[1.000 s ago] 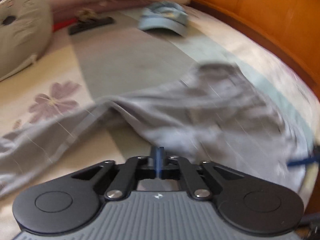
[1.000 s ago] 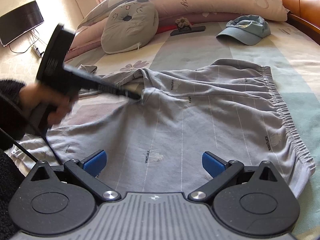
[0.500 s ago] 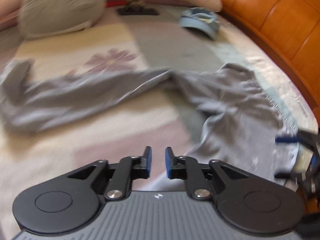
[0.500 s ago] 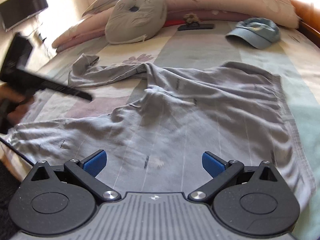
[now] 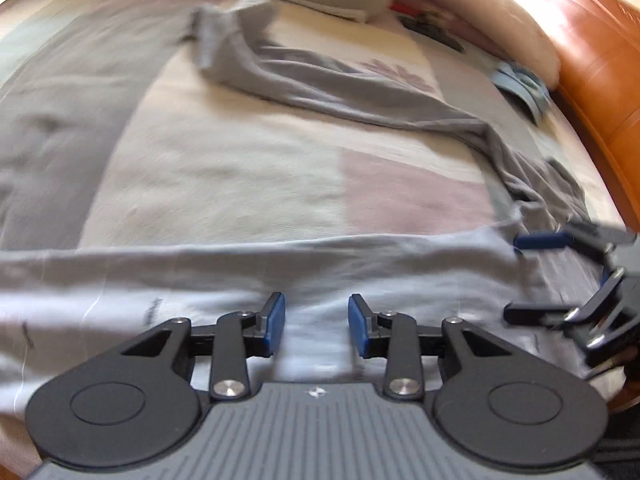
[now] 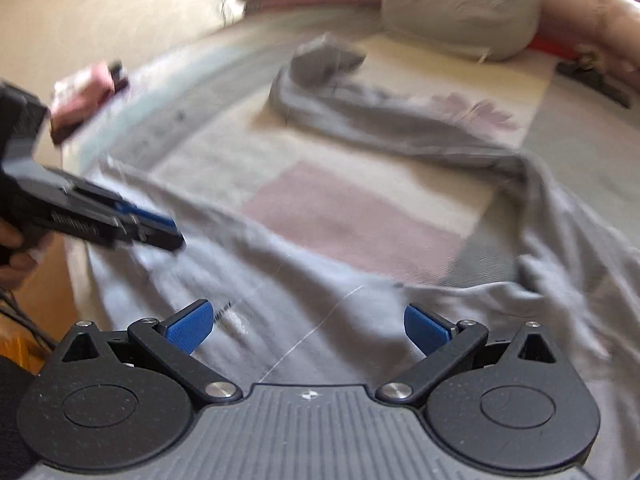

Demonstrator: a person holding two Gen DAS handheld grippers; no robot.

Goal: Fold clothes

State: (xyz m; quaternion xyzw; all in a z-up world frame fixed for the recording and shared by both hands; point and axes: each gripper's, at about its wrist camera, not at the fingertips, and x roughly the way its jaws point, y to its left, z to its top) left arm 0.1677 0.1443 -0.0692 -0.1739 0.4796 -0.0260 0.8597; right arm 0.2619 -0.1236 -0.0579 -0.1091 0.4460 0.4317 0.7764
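Grey trousers [image 5: 360, 264] sprawl across a patchwork bedspread [image 5: 248, 172], one leg just ahead of both grippers, the other trailing toward a grey cushion [image 6: 460, 12] beyond. The left gripper [image 5: 316, 326] hovers partly open, holding nothing; the right gripper [image 6: 306, 326] gapes wide, empty, above the fabric.

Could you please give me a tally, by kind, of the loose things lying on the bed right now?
Grey striped cotton trousers: 1
Grey round plush cushion: 1
Long pink pillow: 1
Light blue cap: 1
Total: 4
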